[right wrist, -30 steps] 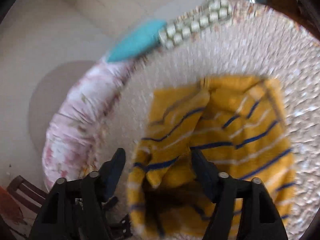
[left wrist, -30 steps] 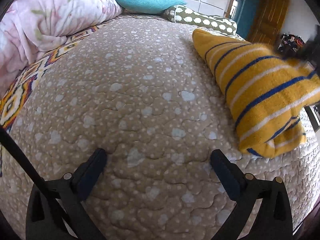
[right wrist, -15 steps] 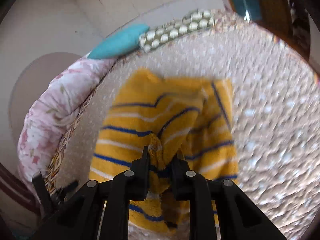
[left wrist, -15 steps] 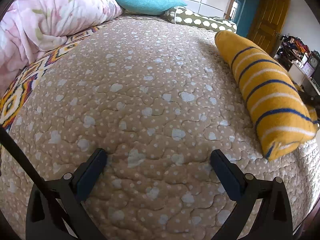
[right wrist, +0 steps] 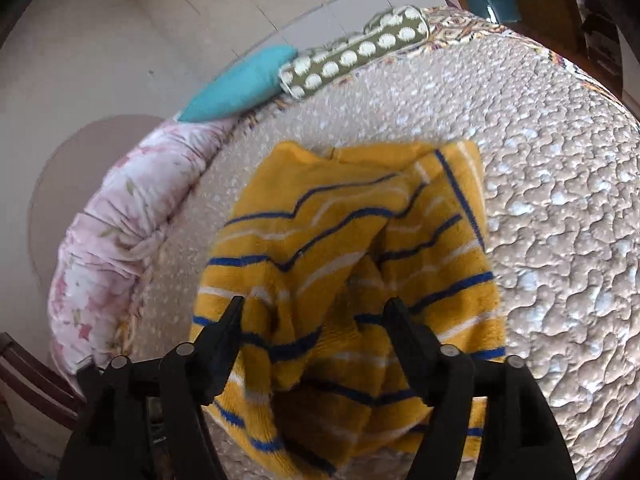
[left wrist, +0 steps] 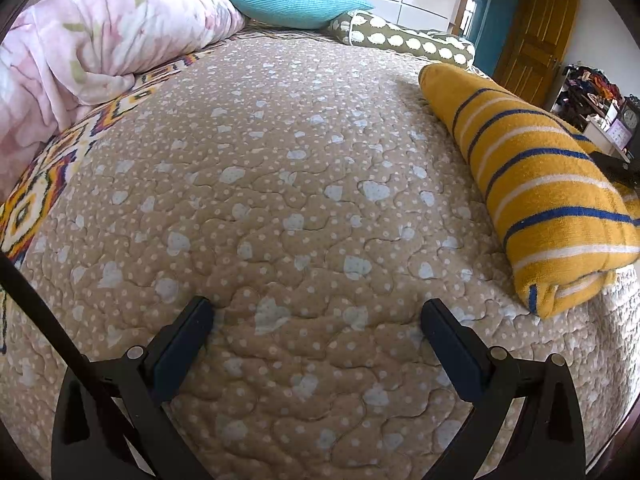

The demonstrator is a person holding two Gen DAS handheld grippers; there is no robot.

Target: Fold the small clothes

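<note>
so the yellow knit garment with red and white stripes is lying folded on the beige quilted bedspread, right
Not quite: the stripes on the yellow knit garment are blue and white, not red and white, as the right wrist view shows. It does lie folded on the beige quilted bedspread. The right gripper is opening above it, the cloth below the pads but not pinched.

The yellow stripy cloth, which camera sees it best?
The right wrist view: the cloth fills the middle, seen from above, rumpled on the bed, with the right gripper opening over it. The left wrist view shows it only side-on at the right edge, like a roll.
</note>
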